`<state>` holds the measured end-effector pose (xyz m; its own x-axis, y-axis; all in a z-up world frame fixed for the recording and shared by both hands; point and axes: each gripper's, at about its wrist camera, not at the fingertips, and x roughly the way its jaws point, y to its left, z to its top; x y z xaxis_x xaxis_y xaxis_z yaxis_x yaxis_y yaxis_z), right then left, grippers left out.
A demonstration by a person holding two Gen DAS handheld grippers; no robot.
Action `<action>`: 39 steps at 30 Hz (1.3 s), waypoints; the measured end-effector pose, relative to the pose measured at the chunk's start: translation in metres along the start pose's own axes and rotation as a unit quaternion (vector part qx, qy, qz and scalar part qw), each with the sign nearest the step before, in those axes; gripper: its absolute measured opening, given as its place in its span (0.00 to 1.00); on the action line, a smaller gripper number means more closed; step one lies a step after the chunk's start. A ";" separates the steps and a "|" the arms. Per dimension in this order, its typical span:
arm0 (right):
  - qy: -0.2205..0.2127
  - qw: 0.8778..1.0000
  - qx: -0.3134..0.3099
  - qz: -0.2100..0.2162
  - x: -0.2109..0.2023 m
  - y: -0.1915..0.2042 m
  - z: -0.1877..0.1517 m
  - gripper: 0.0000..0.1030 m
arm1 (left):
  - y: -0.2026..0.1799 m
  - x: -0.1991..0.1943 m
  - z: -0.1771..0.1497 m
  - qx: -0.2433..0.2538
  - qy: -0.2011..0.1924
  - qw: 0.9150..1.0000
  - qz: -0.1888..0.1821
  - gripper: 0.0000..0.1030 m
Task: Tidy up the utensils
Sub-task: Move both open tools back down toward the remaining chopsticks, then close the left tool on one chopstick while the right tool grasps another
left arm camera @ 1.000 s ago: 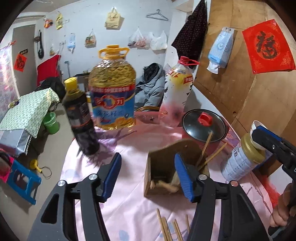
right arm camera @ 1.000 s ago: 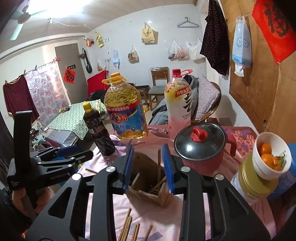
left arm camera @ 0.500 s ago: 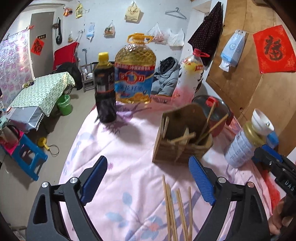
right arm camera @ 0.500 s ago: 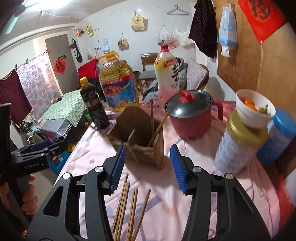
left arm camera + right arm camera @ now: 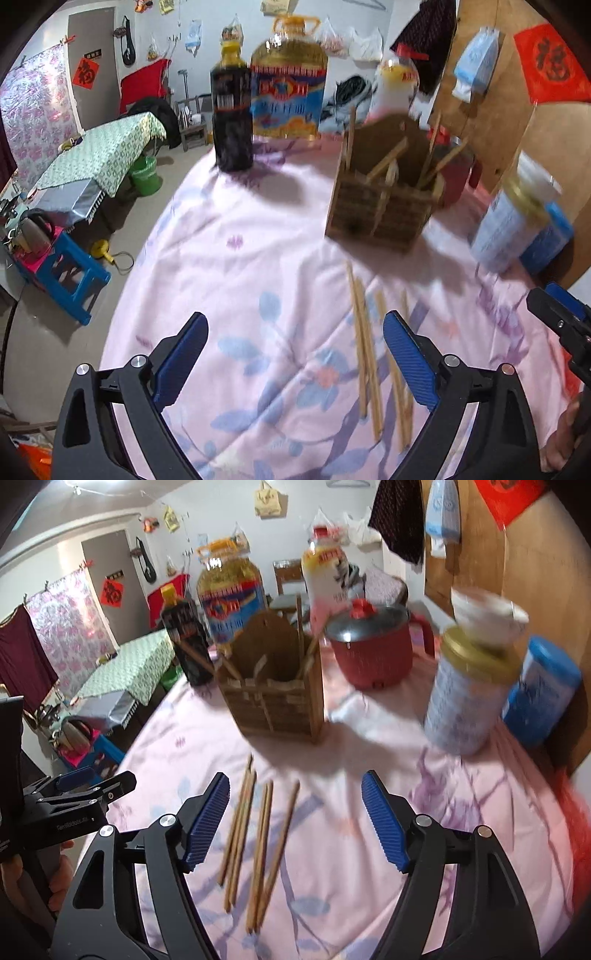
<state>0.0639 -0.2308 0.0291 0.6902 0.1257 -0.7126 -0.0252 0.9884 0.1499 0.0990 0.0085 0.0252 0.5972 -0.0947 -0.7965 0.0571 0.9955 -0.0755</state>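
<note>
Several wooden chopsticks (image 5: 258, 834) lie loose on the pink floral tablecloth (image 5: 351, 867); they also show in the left wrist view (image 5: 373, 354). A wooden utensil holder (image 5: 275, 686) with a few chopsticks standing in it sits behind them, also in the left wrist view (image 5: 384, 192). My left gripper (image 5: 293, 358) is open and empty above the cloth, left of the loose chopsticks. My right gripper (image 5: 295, 816) is open and empty just above the loose chopsticks.
Behind the holder stand a dark sauce bottle (image 5: 184, 642), a large oil jug (image 5: 231, 590), a white bottle (image 5: 325, 579) and a red lidded pot (image 5: 373, 646). A tin with a bowl on top (image 5: 469, 690) and a blue canister (image 5: 539, 686) stand at right.
Both grippers have pulled back from the holder toward the table's near side and opened wide. The loose chopsticks now lie between and beside the fingers.
</note>
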 end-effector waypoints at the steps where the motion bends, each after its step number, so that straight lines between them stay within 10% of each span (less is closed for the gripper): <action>1: 0.007 1.000 0.000 -0.005 0.003 -0.003 -0.008 0.70 | -0.001 0.004 -0.009 0.004 0.007 1.000 0.004 0.91; 15: 0.082 0.996 0.027 -0.012 0.014 -0.022 -0.082 0.70 | -0.028 0.064 -0.081 0.093 0.125 0.987 -0.024 0.91; 35: 0.083 0.994 0.046 -0.055 -0.003 -0.037 -0.095 0.70 | -0.021 0.101 -0.082 0.102 0.107 0.989 0.023 0.89; 39: 0.086 0.995 0.036 -0.045 0.001 -0.028 -0.095 0.70 | 0.007 0.097 -0.077 0.069 0.108 0.991 0.027 0.70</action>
<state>-0.0029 -0.2501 -0.0410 0.5529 0.0553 -0.8314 0.0872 0.9885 0.1237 0.0957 0.0058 -0.0993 0.4182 -0.0246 -0.9080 0.1472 0.9883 0.0410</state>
